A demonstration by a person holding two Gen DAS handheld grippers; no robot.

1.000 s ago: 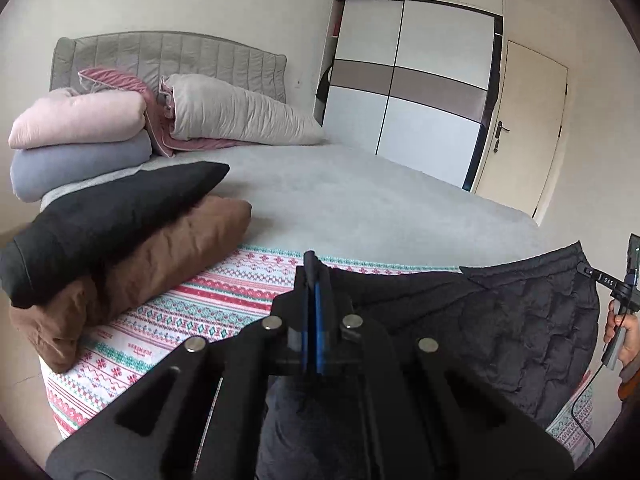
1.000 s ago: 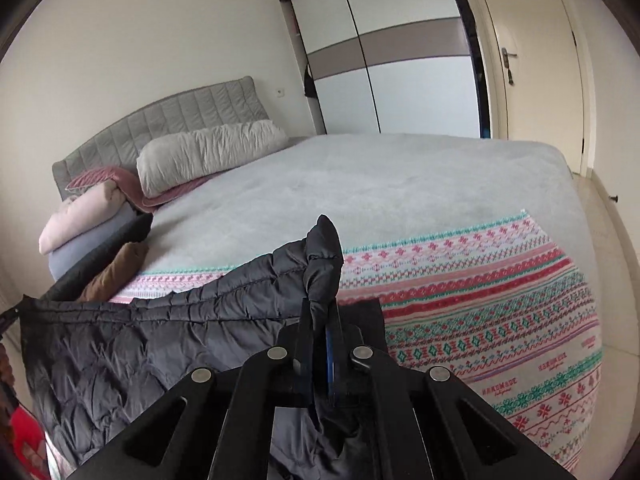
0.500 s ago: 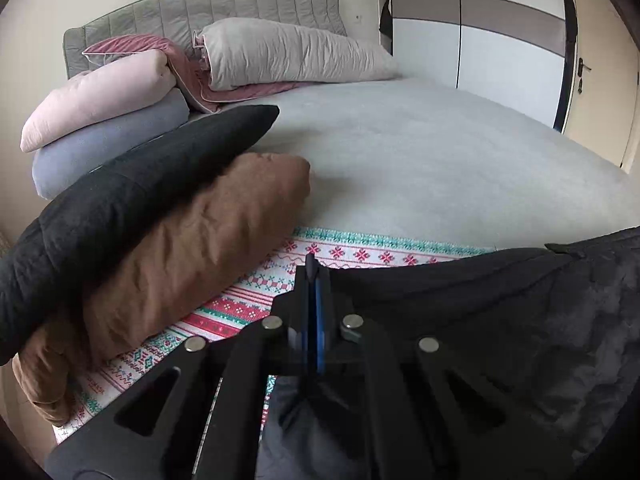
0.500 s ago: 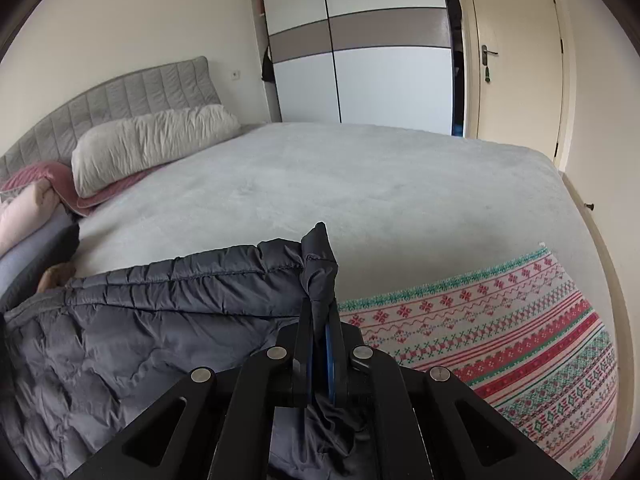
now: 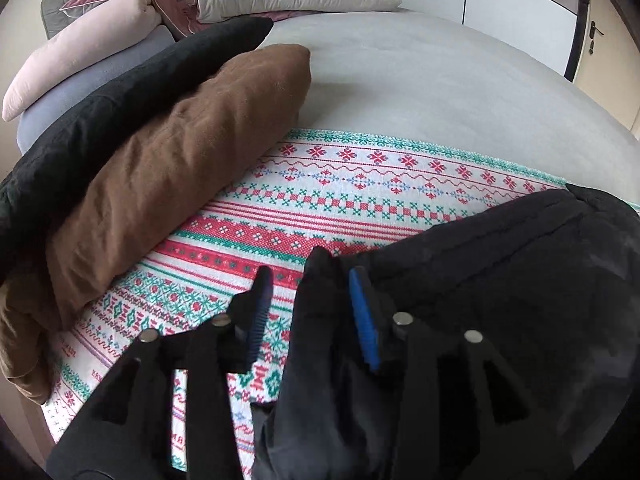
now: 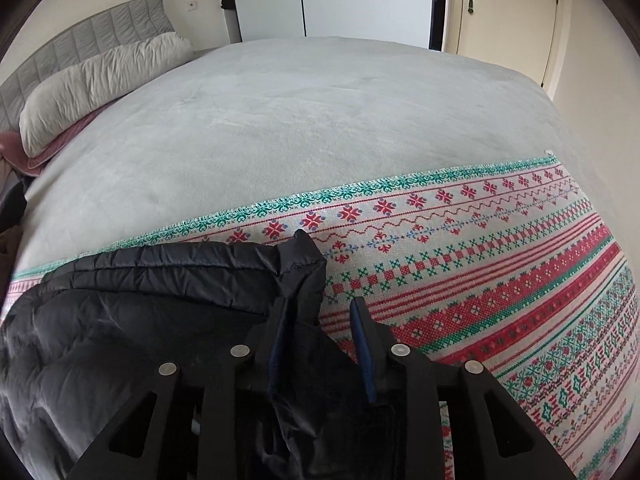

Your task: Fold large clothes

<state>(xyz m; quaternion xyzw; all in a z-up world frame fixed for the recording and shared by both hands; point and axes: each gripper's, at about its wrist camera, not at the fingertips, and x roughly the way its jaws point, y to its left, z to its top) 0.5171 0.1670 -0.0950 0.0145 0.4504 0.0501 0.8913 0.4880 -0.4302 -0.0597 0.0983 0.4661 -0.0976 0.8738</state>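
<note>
The quilted jacket [image 6: 120,320] was black. The runner [image 5: 360,200] bore red, green and white cross-stitch bands on a pale grey bedspread [image 6: 300,120]. One folded garment [image 5: 180,168] was brown, another [image 5: 100,128] black.

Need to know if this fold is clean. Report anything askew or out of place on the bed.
The dark quilted jacket lies on the patterned blanket with one corner poking up, bunched rather than flat. Both the left gripper and right gripper have just been opening, fabric loose between the jaws. Nothing else stands out.
</note>
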